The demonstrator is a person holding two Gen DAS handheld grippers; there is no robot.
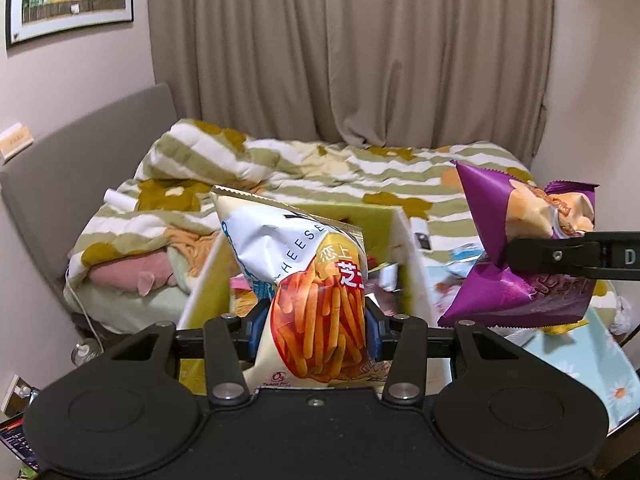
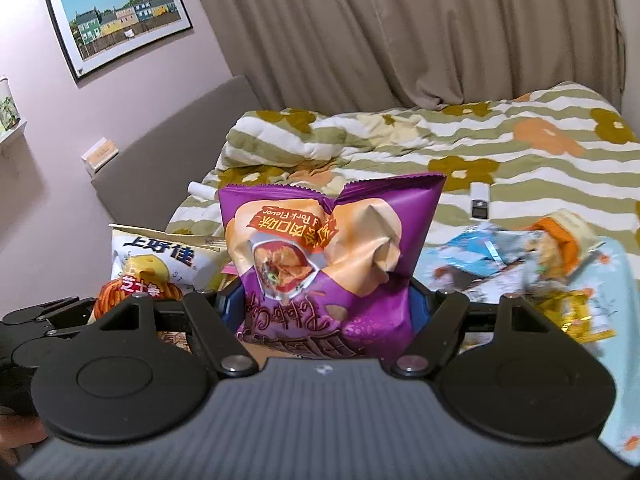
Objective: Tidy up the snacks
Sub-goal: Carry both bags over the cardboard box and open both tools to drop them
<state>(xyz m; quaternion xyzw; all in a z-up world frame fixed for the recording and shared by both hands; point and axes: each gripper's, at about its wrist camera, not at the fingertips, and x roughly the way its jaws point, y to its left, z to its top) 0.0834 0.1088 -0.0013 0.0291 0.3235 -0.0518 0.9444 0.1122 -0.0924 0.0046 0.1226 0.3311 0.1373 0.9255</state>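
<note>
My left gripper point(image 1: 318, 322) is shut on a white bag of cheese sticks point(image 1: 304, 280), held upright in the air above an open white box point(image 1: 412, 264) with yellow-green inner walls. My right gripper point(image 2: 324, 304) is shut on a purple bag of potato chips point(image 2: 328, 248), which stands upside down between the blue pads. In the left wrist view the purple bag point(image 1: 516, 248) hangs to the right with a black finger point(image 1: 560, 258) of the right gripper across it. In the right wrist view the white bag point(image 2: 160, 264) shows at the left, beside the left gripper.
Several loose snack packs point(image 2: 516, 256) lie on a light blue flowered cloth point(image 2: 616, 360) at the right. Behind lies a bed with a green-striped quilt point(image 1: 360, 168), a grey headboard point(image 1: 80, 152) and beige curtains. More packets point(image 1: 380, 276) lie inside the box.
</note>
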